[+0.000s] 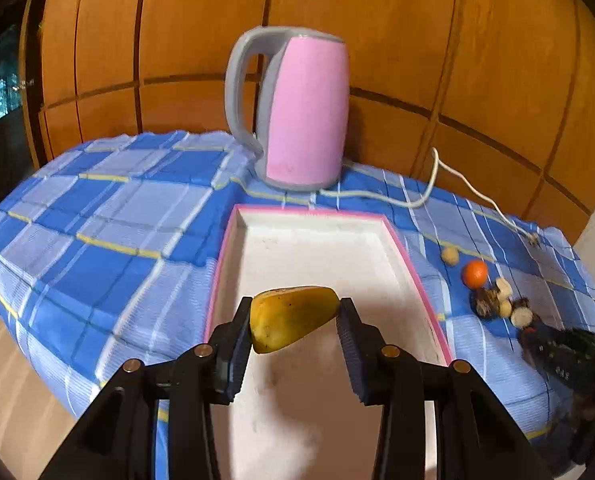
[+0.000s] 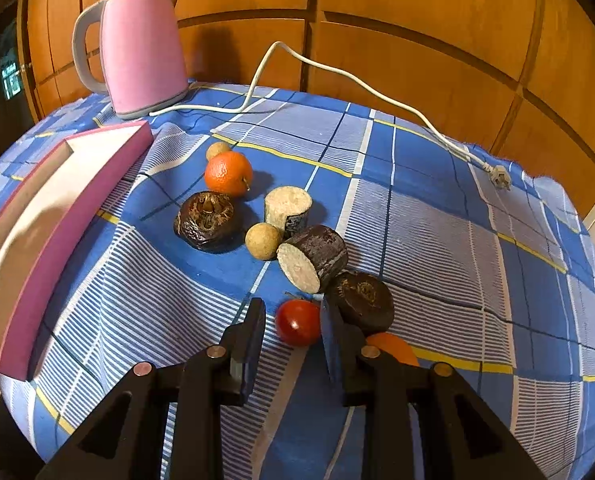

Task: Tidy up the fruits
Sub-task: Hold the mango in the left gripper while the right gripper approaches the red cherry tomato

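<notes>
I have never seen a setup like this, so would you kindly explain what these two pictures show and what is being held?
A person holds one hand-held gripper in each hand; each carries a camera looking along its fingers. The left camera shows the left hand-held gripper clamping a yellow fruit above a pink-edged white tray. The right camera shows the right hand-held gripper around a small red fruit on the checked blue tablecloth, near an orange and dark brown fruits. A pink kettle stands behind.
</notes>
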`<state>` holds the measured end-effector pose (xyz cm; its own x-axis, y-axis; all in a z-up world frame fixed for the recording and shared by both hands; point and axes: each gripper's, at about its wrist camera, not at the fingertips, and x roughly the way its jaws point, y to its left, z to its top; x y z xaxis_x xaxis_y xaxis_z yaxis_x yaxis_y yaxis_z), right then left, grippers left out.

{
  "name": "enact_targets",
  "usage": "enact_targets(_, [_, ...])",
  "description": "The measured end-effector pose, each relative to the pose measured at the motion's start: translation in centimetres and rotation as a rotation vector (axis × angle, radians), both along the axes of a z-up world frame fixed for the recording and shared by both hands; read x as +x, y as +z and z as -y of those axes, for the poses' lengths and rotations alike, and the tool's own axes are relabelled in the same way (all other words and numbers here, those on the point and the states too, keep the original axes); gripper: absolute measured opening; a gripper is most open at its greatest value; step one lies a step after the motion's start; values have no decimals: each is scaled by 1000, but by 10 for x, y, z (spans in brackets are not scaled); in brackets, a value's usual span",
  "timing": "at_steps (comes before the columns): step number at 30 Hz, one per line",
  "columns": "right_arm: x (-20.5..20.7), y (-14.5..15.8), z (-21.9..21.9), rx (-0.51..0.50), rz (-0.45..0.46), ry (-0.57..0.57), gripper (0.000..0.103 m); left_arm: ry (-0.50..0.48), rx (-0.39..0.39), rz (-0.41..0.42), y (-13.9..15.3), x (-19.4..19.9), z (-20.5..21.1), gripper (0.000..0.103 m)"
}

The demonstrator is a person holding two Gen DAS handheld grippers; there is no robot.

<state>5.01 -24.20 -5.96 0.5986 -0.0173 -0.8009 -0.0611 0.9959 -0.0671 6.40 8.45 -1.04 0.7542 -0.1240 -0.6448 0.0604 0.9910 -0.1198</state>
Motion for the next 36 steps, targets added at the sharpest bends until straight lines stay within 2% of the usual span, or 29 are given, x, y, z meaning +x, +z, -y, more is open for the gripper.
enact_targets(6, [1, -2, -1, -12, 5, -9, 29, 85, 28, 54, 31, -1, -20, 42])
enact_targets(10, [1, -4, 1, -7, 5, -11, 29, 77, 50, 64, 39, -16, -16, 42])
enact_targets(12, [3, -6, 3, -3, -5, -15, 29, 66, 43, 68, 36, -25, -11, 42])
enact_targets(14, [4, -7, 3, 3, -5, -17, 29, 35, 16, 34, 25, -28, -3, 42])
enact_targets(16, [4, -8, 3, 0, -2, -17, 29, 1, 28, -29, 7, -27, 10, 42])
enact_targets(21, [1, -7, 4, 8, 6, -19, 26, -24, 8, -72, -5, -23, 21, 42])
enact_targets(24, [1, -8, 4, 11, 13, -15, 26, -6, 51, -19, 11, -22, 13, 42])
enact_targets(30, [4, -8, 4, 8, 11, -8, 26, 67, 40, 42, 35, -19, -19, 42])
enact_targets(33, [3, -8, 4, 10, 12, -11, 26, 71, -12, 23, 30, -22, -27, 42])
enact_targets(36, [2, -8, 3, 10, 12, -15, 26, 57, -22, -7, 17, -24, -19, 42])
